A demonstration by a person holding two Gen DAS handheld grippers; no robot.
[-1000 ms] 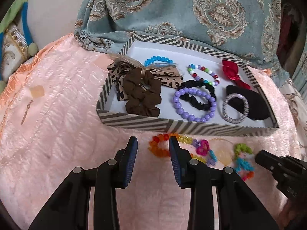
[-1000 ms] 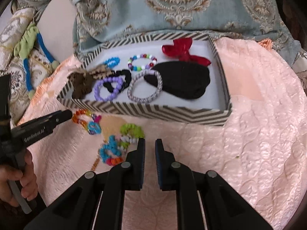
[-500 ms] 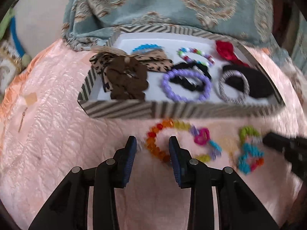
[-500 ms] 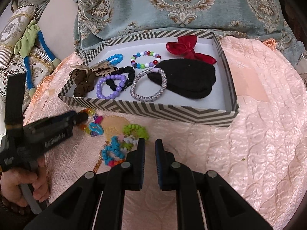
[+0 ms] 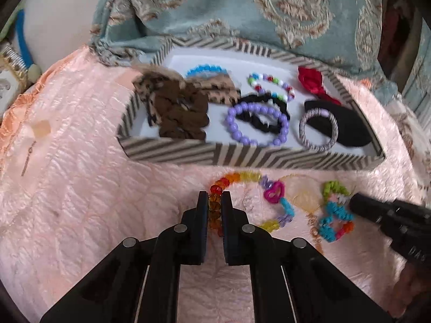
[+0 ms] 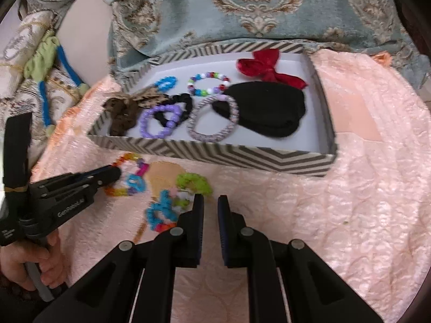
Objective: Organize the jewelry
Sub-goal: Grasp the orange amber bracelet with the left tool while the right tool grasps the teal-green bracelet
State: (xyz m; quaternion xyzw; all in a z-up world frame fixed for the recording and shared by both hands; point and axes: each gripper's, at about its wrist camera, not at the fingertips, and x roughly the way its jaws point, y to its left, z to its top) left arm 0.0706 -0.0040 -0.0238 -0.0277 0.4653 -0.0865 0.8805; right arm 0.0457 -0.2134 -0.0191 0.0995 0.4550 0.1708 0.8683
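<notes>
A rainbow bead bracelet (image 5: pixel 249 175) lies on the pink quilt in front of the striped box (image 5: pixel 215 156). My left gripper (image 5: pixel 214 196) is closing tight on its orange beads, which sit pinched between the pads. In the right wrist view that gripper (image 6: pixel 115 172) reaches in from the left onto the same bracelet (image 6: pixel 126 158). My right gripper (image 6: pixel 210 202) is shut with nothing between its fingers. It hovers just right of a green, teal and orange bead bracelet (image 6: pixel 161 210). In the left wrist view its tip (image 5: pixel 361 204) touches or nearly touches that bracelet (image 5: pixel 334 215).
The box (image 6: pixel 229 158) holds a brown scrunchie (image 5: pixel 180 113), a purple bead bracelet (image 5: pixel 256 123), a grey band, a black cloth piece and a red bow (image 5: pixel 312 80). Teal patterned fabric (image 5: pixel 242 13) rises behind it. A small gold chain (image 5: pixel 27 158) lies on the quilt, far left.
My left gripper moved forward to the rainbow bracelet and its jaws went from wide apart to shut on the orange beads. The right gripper stayed where it was.
</notes>
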